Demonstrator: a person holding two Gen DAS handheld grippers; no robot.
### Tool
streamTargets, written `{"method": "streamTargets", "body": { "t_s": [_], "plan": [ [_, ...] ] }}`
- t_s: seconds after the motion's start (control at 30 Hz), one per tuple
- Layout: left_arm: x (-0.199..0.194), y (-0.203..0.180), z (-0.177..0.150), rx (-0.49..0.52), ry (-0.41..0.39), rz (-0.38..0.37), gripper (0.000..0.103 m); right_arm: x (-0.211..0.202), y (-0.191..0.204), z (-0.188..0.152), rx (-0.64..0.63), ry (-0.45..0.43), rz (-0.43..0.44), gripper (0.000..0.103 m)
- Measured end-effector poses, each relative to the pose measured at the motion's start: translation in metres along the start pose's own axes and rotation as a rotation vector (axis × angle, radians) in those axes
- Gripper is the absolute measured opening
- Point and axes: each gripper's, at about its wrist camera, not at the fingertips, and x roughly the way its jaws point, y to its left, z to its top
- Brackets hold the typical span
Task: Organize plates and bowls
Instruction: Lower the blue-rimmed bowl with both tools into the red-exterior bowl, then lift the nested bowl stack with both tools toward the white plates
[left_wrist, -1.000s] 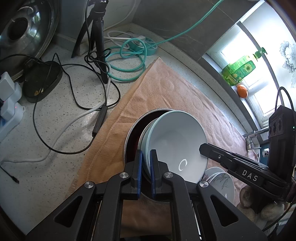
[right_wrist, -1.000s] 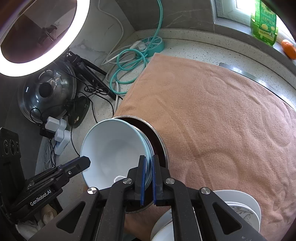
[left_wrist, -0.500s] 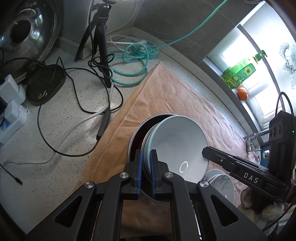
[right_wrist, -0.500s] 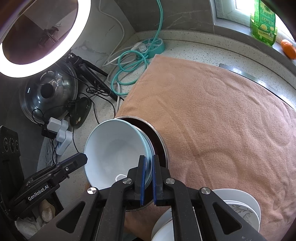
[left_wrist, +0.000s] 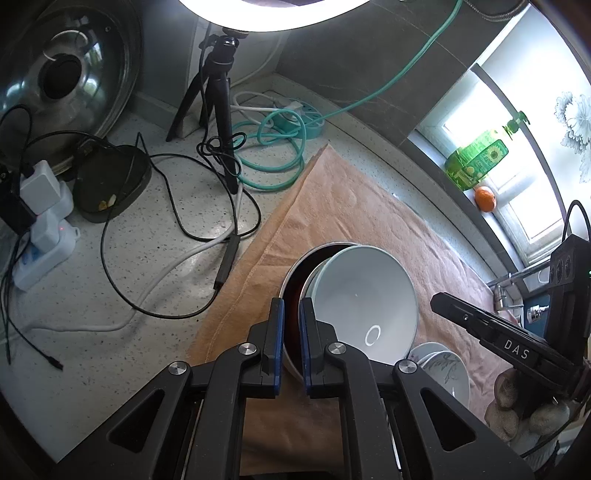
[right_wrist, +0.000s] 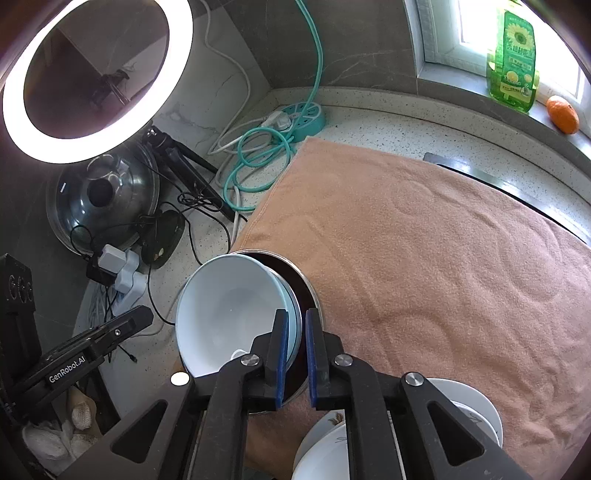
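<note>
A pale blue bowl (left_wrist: 362, 295) (right_wrist: 229, 306) leans tilted inside a metal-rimmed dish with a dark red inside (left_wrist: 314, 249) (right_wrist: 301, 280), at the corner of a tan towel (right_wrist: 424, 240). My left gripper (left_wrist: 291, 306) is shut, and the dish's rim and dark inside show in its narrow gap. From the right wrist its tip (right_wrist: 146, 315) stands clear of the bowl. The jaws of my right gripper (right_wrist: 296, 317) are opening. The bowl's rim shows between them, but the pads do not press it. In the left wrist view its tip (left_wrist: 437, 301) is off the bowl.
A stack of white leaf-patterned dishes (left_wrist: 439, 365) (right_wrist: 461, 402) sits close by on the towel. Left of the towel lie cables (left_wrist: 184, 236), a tripod (left_wrist: 221, 122), a pot lid (left_wrist: 62, 77) and power strips (left_wrist: 44, 236). A green bottle (right_wrist: 511, 62) and an orange (right_wrist: 563, 114) stand on the windowsill.
Both grippers have drawn back from the pale bowl, so their tips no longer overlap its rim. The gap between the right fingers has widened. The bowl stays leaning in the dish.
</note>
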Motion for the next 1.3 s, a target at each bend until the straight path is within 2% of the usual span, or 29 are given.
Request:
{"method": "streamTargets", "body": {
  "t_s": [0.13, 0.4, 0.6, 1.3],
  "plan": [
    [0.001, 0.008, 0.001, -0.017, 0.000, 0.003, 0.007, -0.004, -0.009, -0.001, 0.036, -0.021, -0.004, 0.013],
    [0.012, 0.027, -0.001, -0.059, 0.044, -0.021, 0.007, 0.002, -0.024, -0.008, 0.093, 0.014, 0.004, 0.013],
    [0.018, 0.023, -0.001, -0.042, 0.066, -0.051, 0.007, 0.009, -0.030, -0.012, 0.133, 0.030, 0.022, 0.013],
    [0.043, 0.012, 0.002, 0.078, 0.133, -0.092, 0.007, 0.030, -0.028, -0.019, 0.184, 0.030, -0.019, 0.013]
  ]
}}
